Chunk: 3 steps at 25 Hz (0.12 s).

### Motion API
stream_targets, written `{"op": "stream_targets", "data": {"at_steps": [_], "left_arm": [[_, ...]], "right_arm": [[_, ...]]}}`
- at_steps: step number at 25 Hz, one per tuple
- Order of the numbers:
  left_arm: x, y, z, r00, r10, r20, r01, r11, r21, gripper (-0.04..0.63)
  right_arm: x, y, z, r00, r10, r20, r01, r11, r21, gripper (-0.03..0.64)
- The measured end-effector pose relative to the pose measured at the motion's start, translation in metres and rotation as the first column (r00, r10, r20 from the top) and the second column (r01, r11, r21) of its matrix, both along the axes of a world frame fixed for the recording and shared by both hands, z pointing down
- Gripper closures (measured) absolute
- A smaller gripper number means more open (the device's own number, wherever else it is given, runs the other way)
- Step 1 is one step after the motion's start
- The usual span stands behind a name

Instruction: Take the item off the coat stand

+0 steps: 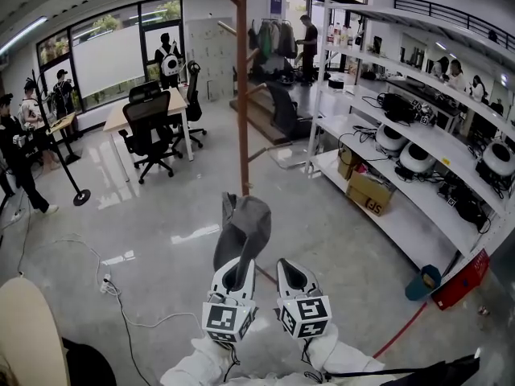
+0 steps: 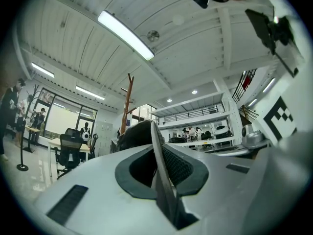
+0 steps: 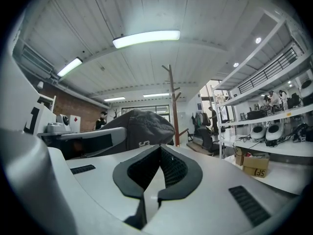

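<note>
Left gripper (image 1: 239, 265): jaws nipped almost together on the thin brim of the grey cap (image 1: 244, 225); crown juts forward at 12 o'clock of the tips. The cap looks free of the coat stand (image 1: 242, 95), which rises beyond at 12 o'clock. Right gripper (image 1: 288, 265) sits at 3 o'clock of the left, jaws closed, nothing between them. Judgement: the removal looks all but done; the pinch is on the brim edge only, so draw back level and slow, without swinging, the right hand ready to support the crown.

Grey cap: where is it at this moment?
Head view, lower centre: the grey cap is held by the left gripper, off the coat stand whose pole rises just beyond it, with the right gripper alongside.
</note>
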<state>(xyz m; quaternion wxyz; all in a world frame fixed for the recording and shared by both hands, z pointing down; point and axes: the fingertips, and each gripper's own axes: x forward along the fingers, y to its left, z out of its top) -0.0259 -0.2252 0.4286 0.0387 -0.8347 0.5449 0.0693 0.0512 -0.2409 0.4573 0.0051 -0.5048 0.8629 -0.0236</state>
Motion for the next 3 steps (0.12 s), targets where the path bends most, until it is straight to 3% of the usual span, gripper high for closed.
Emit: {"op": "stream_targets", "data": {"at_steps": [3], "left_arm": [[0.0008,-0.0073,-0.0028,1.000,-0.002,-0.002,0.002,1.000,0.004,0.569]], "right_arm": [[0.0018,-0.0066,-0.0010,1.000,0.001,-0.002,-0.001,1.000,-0.001,0.607]]}}
